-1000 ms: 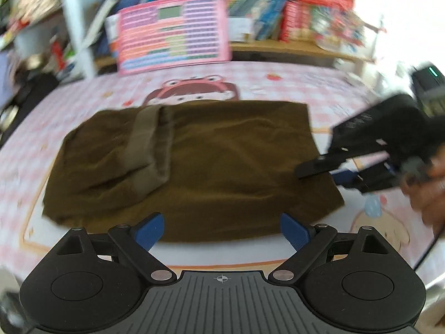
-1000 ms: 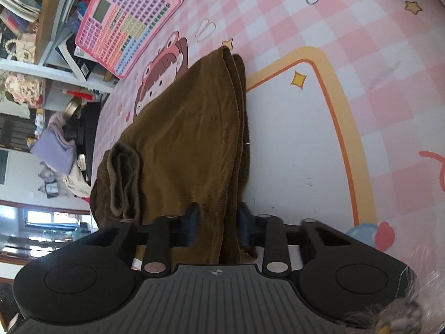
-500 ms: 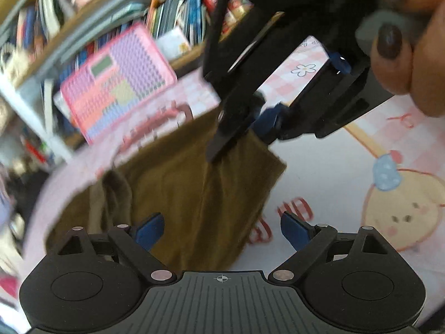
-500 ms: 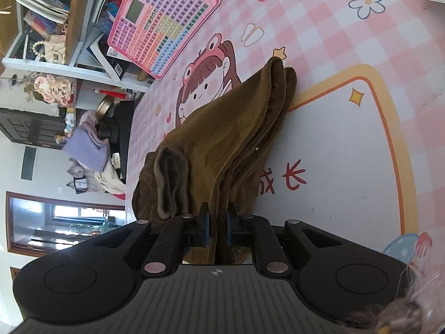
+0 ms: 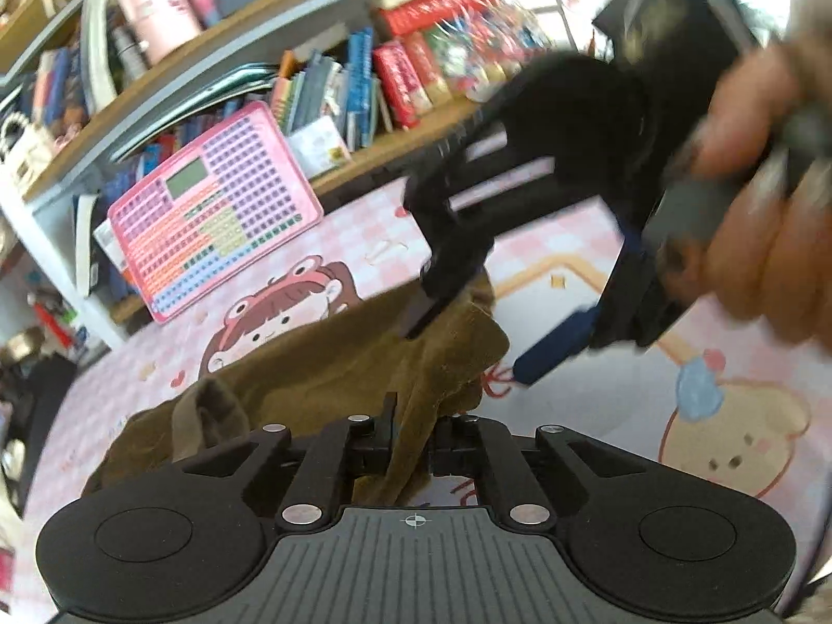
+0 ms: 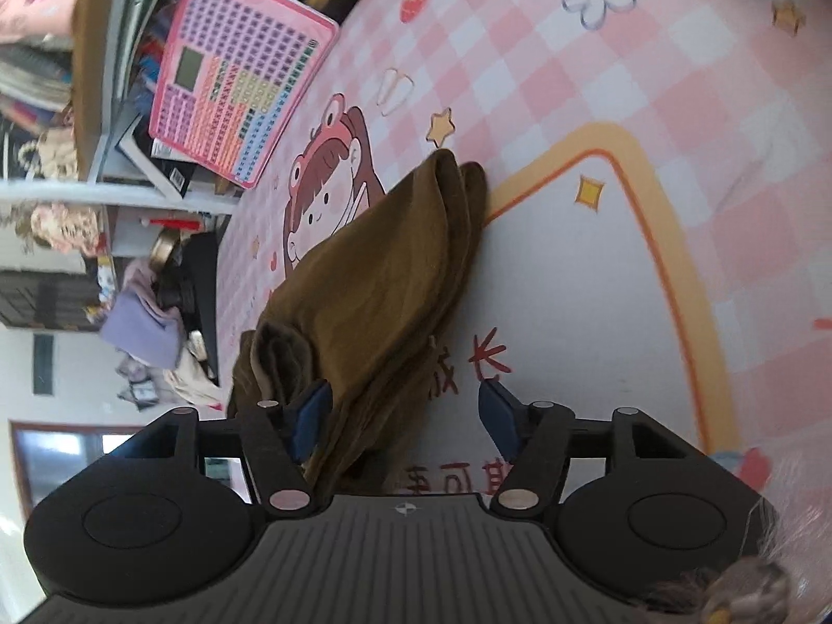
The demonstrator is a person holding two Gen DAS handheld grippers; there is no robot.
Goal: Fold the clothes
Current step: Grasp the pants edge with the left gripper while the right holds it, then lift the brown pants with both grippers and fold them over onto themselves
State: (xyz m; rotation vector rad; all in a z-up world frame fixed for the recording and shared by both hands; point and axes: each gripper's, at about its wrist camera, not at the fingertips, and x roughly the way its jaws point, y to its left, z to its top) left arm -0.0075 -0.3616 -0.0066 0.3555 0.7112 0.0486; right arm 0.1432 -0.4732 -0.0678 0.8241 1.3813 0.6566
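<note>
- In the left wrist view I see my left hand-held gripper (image 5: 411, 442) at the bottom centre, its jaws closing, with a bunched edge of the brown garment (image 5: 333, 364) pinched between them.
- The garment spreads from that pinch toward the left and middle of the frame, lying on a pink checked tabletop (image 5: 598, 229) printed with cartoon figures.
- In the upper right of that view, my right hand-held gripper (image 5: 468, 343) hangs over the garment's far corner, blurred; one dark finger touches or nearly touches the cloth, and the blue-padded finger (image 5: 554, 348) stands off to the right of the cloth.
- A hand (image 5: 764, 197) wraps the handle of that gripper at the right edge.
- In the right wrist view the right hand-held gripper (image 6: 405, 416) has its jaws opening, the blue pads apart; the cloth (image 6: 379, 301) lies between them, close against the left pad and clear of the right one.
- From there the garment runs up the middle of the frame as a folded stack ending at a rounded corner.
- A pink keyboard-style toy (image 6: 234, 78) leans against a bookshelf (image 5: 322, 88) in the upper left of both views.
</note>
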